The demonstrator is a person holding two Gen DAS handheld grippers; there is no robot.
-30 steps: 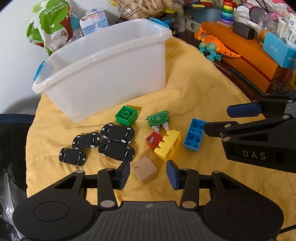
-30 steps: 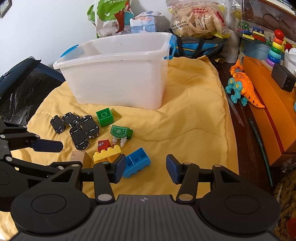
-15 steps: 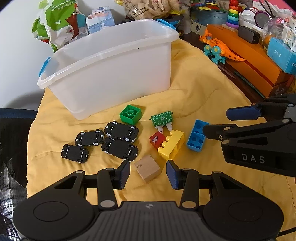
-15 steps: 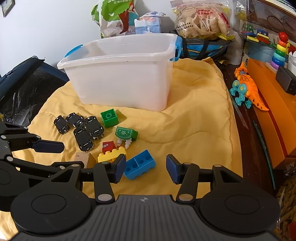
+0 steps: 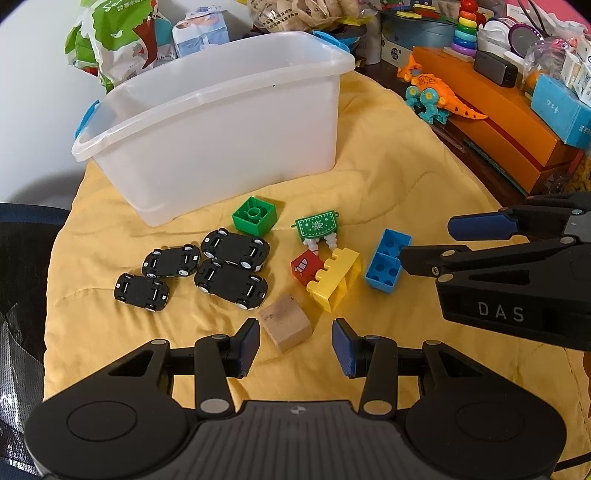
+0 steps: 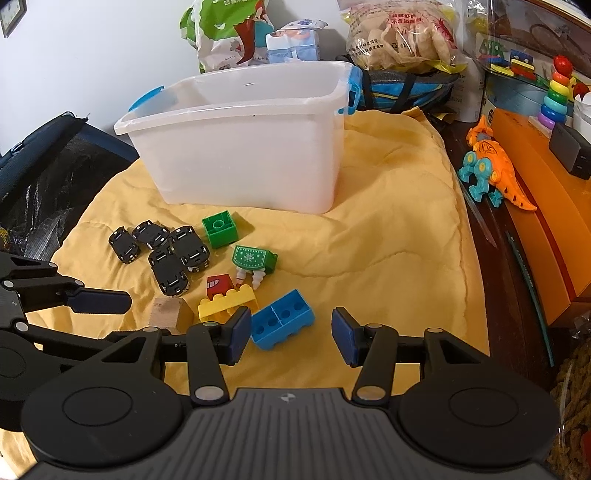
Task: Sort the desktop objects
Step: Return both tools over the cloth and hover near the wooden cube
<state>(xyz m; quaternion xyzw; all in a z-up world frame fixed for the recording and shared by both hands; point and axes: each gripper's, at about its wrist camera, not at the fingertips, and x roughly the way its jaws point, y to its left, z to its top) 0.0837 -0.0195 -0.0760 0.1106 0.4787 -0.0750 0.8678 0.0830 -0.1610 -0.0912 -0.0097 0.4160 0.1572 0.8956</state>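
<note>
On the yellow cloth (image 5: 388,177) lie several black toy cars (image 5: 229,266), a green brick (image 5: 255,216), a green patterned toy (image 5: 317,227), a red block (image 5: 306,264), a yellow brick (image 5: 336,278), a blue brick (image 5: 388,260) and a wooden cube (image 5: 288,325). My left gripper (image 5: 295,347) is open, just short of the wooden cube. My right gripper (image 6: 291,336) is open, with the blue brick (image 6: 282,325) just ahead of its left finger. The white plastic bin (image 5: 221,118) stands behind the toys.
An orange dinosaur toy (image 6: 491,166) and orange boxes (image 5: 491,122) lie to the right. Snack bags (image 6: 402,33) and packages stand behind the bin. A dark chair (image 6: 48,166) is at the left edge of the cloth.
Both grippers have moved forward toward the toys. The wooden cube now sits closer between the left fingers, and the blue brick closer to the right gripper.
</note>
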